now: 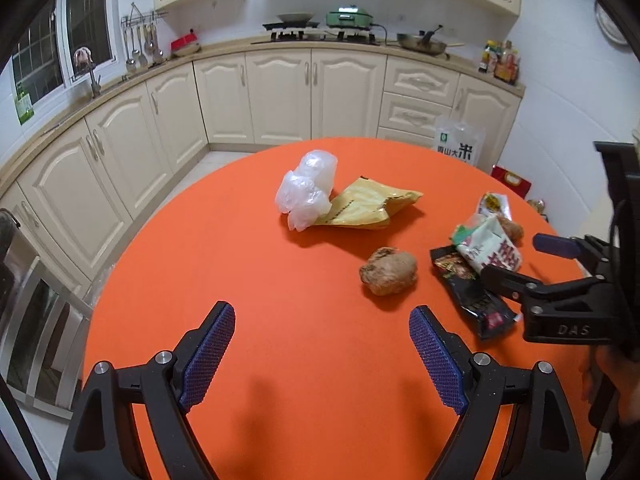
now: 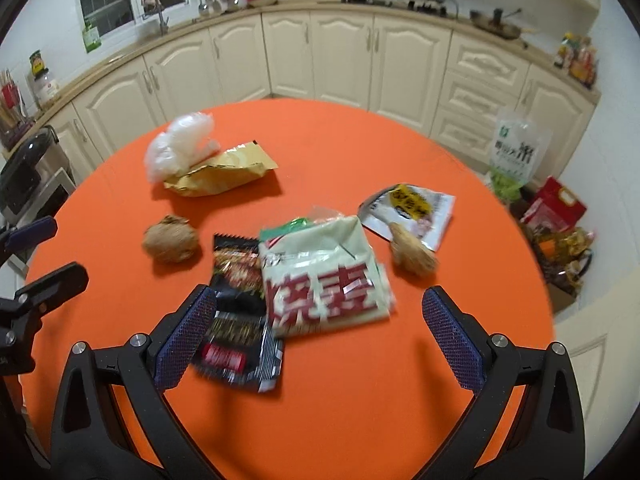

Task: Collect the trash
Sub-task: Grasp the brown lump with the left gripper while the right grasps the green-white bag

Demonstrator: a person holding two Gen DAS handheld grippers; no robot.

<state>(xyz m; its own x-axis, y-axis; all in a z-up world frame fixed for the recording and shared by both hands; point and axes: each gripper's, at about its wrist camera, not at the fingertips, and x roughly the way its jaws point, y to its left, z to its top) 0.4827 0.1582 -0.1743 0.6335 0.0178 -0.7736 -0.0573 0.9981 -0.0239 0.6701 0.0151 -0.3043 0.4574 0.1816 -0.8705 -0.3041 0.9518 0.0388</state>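
**Over the orange table, both grippers spread above the litter**

On the round orange table [image 2: 360,420] the trash lies scattered, nothing yet gripped. Farthest left, seen from the right wrist, a crumpled clear plastic bag [image 2: 178,144] rests against a yellow wrapper [image 2: 222,174]. Nearer, a brown crumpled paper ball [image 2: 170,239] sits alone on the bare top. Just beside it lies a black snack packet [image 2: 240,312], overlapped on its right edge by a pale green packet with red characters [image 2: 326,280]. Right again, a second brown paper wad [image 2: 412,250] touches a white-and-yellow wrapper [image 2: 408,210].

The left gripper [image 1: 322,356] hangs over empty tabletop, jaws wide apart with nothing between them. The right gripper [image 2: 320,340] is likewise spread, tilted down above the black and green packets, its pads clear of both.
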